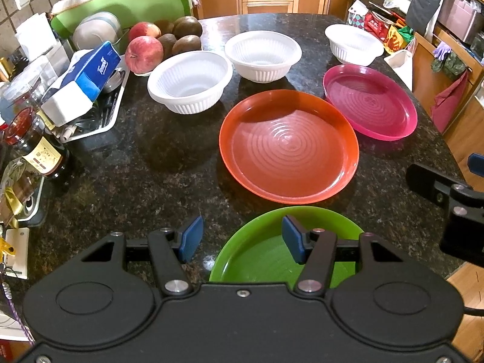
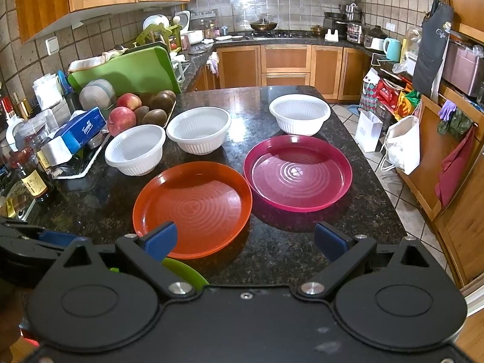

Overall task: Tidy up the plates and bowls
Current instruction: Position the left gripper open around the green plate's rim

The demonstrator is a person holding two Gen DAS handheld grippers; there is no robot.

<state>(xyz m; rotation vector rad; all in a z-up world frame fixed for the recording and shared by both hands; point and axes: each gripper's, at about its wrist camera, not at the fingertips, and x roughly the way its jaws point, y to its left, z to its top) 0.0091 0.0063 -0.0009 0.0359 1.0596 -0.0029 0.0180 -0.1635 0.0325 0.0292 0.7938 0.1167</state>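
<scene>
Counter (image 2: 287, 248) holds three plates (image 2: 193, 208) and three white bowls (image 2: 136, 149); both grippers' fingers (image 1: 191, 237) spread, empty.

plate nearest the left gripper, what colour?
Green, plain lime with faint rings. Best seen in the left wrist view, right under the open left gripper.

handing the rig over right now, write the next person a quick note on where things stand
Left gripper: open, empty, over the green plate's far rim.
Right gripper: open, empty, above the counter near the orange plate.
Pink plate sits right of the orange one; three white bowls stand separately behind.
Done: nothing stacked.
Left: stack the plates, nest the bowls.
</scene>
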